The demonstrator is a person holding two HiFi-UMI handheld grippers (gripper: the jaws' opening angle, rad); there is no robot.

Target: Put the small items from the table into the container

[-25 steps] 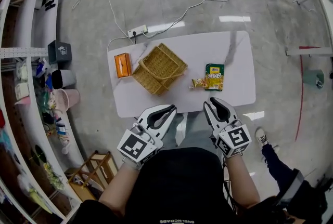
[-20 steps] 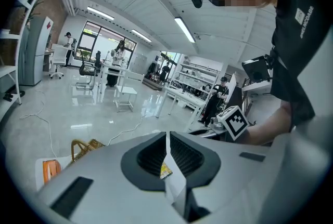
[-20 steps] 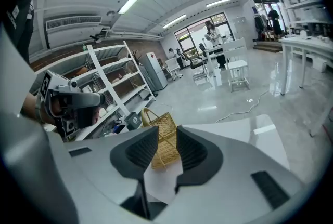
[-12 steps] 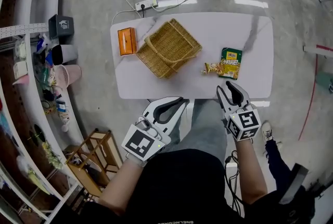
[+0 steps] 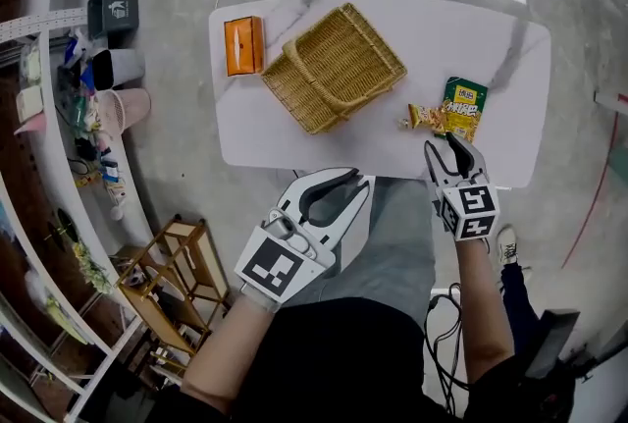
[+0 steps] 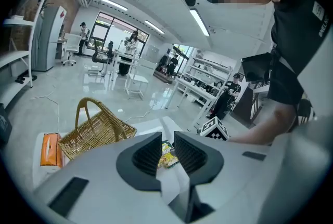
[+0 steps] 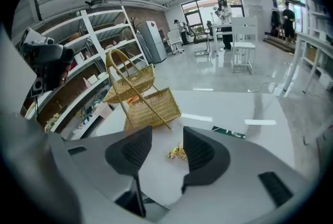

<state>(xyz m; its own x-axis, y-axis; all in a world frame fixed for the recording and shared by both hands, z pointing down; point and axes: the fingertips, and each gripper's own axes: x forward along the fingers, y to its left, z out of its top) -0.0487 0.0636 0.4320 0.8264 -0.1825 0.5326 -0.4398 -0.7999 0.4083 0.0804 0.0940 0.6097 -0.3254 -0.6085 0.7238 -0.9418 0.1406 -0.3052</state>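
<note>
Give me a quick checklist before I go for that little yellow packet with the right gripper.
1. Right gripper jaws opening, nothing between them: ok.
2. Small yellow packet lies free on the table, just ahead of that gripper: ok.
3. Gap between it and the green snack packet: cannot tell.
4. Wicker basket upright, mouth open: ok.
5. Left gripper empty, short of the table edge: ok.

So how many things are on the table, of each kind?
Basket: 1
Orange box: 1
Snack packs: 2, a green pack and a small yellow pack
Total: 4
</note>
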